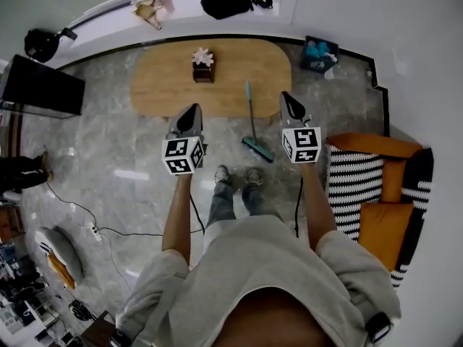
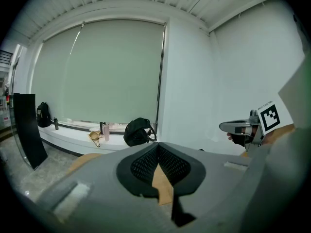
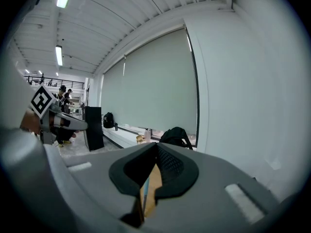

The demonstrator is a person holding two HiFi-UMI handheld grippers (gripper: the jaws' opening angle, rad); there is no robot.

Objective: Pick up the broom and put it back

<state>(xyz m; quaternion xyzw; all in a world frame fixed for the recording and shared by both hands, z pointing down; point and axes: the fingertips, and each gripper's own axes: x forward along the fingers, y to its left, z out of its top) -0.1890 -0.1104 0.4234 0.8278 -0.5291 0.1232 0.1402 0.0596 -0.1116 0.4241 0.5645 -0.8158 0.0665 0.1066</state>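
Head view: the broom (image 1: pixel 251 118) lies at your twelve o'clock awaiting pickup; left gripper (image 1: pixel 192 110) and right gripper (image 1: pixel 289 98) flank it, jaws pressed together, empty.

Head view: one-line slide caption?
Person holds left gripper and right gripper, both shut, out toward a teal-headed broom by the oval wooden table.

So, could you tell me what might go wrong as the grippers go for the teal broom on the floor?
The left gripper and right gripper are both shut; they might nudge the thin teal broom rather than grasp it. Its handle lies by the oval wooden table, so a swing on lifting could hit the small brown box with pink flowers there.
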